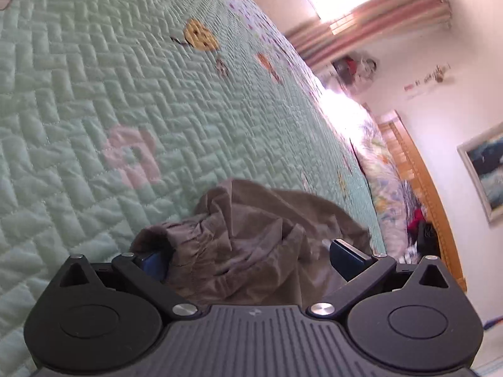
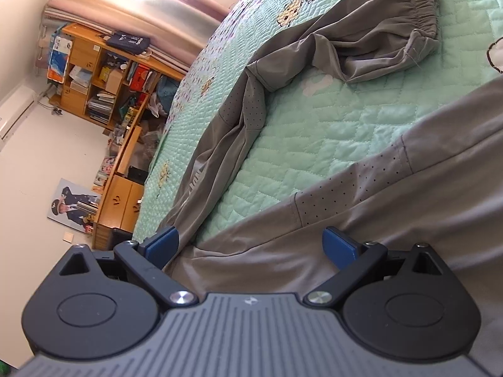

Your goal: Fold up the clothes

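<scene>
1. Quilted mint-green bedspread [image 1: 94, 110] covers a bed in a bedroom; it carries the one garment, a pair of grey-brown trousers [image 2: 239, 116]. A wooden bookshelf [image 2: 94, 72] stands against the far wall in the right wrist view.

2. Nearest in the left wrist view, our left gripper [image 1: 251, 256] has its blue pads spread wide. A bunched, crumpled end of the trousers [image 1: 251, 232] lies between and just ahead of them, near the bed's edge. We cannot tell whether either pad touches the cloth; nothing is pinched.

3. Nearest in the right wrist view, our right gripper [image 2: 251, 246] is likewise spread, straddling a flat stretch of one trouser leg with nothing clamped. Its left pad [image 2: 162, 245] sits beside the point where the two legs converge.

4. Farther out, the other leg runs up the bedspread toward the bed's far edge and ends in a rumpled elastic cuff [image 2: 421, 15].

5. We judge the step in hand to be taking hold before any fold:
   - close each pair of jaws on a single hem or seam, not on a wad of layers;
   - shake out the bunched end so the cloth lies flat;
   - bring one leg onto the other with seams matched;
   - smooth the rumpled cuff, or the crease will set crooked.
</scene>
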A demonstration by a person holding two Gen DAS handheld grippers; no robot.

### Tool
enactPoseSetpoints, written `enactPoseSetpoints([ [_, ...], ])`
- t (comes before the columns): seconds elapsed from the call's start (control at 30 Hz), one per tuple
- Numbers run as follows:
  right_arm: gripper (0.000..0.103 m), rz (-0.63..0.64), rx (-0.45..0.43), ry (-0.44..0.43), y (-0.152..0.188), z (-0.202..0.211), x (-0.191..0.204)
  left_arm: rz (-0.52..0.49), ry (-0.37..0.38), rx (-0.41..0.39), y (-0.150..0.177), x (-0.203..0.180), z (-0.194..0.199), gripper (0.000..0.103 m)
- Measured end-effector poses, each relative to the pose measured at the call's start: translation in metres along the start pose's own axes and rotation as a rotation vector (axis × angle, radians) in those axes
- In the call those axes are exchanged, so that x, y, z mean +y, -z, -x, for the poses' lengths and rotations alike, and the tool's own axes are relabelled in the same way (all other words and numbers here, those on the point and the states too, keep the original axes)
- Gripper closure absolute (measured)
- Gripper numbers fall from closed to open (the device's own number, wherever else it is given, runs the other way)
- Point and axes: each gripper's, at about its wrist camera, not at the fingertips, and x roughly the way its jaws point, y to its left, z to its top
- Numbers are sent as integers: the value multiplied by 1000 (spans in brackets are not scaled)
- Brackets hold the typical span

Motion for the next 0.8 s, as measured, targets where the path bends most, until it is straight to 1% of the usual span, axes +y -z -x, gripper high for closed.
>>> enactPoseSetpoints([
  [0.03, 5, 3, -1, 3, 0, 0, 0, 33, -6, -43, -1, 3, 5, 6],
  [0.07, 5, 4, -2, 4, 1, 0, 0, 48, -8, -76, 0, 5, 10, 7],
  [0.13, 5, 6, -2, 5, 1, 0, 0, 70, -10, -136, 3, 8, 19, 10],
  [0.17, 5, 7, -2, 5, 1, 0, 0, 75, -21, -154, 4, 10, 22, 13],
  [0.2, 5, 8, -2, 4, 1, 0, 0, 82, -29, -159, 6, 13, 23, 18],
  [0.3, 5, 8, -2, -4, 1, 1, -1, 116, -46, -168, 10, 22, 27, 22],
  [0.37, 5, 4, -3, -13, 1, 2, -3, 141, -52, -189, 14, 25, 33, 23],
  [0.4, 5, 3, -1, -17, 1, 2, -3, 151, -59, -200, 17, 26, 37, 22],
  [0.43, 5, 1, 0, -22, 1, 2, -4, 154, -84, -208, 19, 25, 42, 18],
  [0.47, 5, -1, 2, -27, 0, 2, -5, 148, -126, -213, 23, 23, 46, 16],
  [0.53, 5, -2, 5, -37, 0, 3, -6, 137, -185, -217, 30, 16, 57, 16],
  [0.57, 5, -1, 6, -42, 0, 3, -7, 137, -197, -228, 34, 12, 63, 16],
  [0.6, 5, 1, 6, -47, 0, 3, -8, 137, -195, -243, 38, 4, 69, 15],
  [0.67, 5, 7, 8, -56, 0, 3, -9, 110, -146, -255, 47, -18, 76, 10],
  [0.7, 5, 13, 11, -59, 1, 3, -8, 94, -127, -244, 51, -30, 73, 5],
  [0.73, 5, 18, 15, -60, 1, 4, -8, 75, -125, -225, 55, -41, 66, 3],
  [0.77, 5, 24, 20, -61, 0, 4, -7, 45, -141, -199, 60, -54, 56, 3],
  [0.8, 5, 32, 26, -60, -1, 5, -6, 13, -182, -177, 65, -63, 45, 3],
])
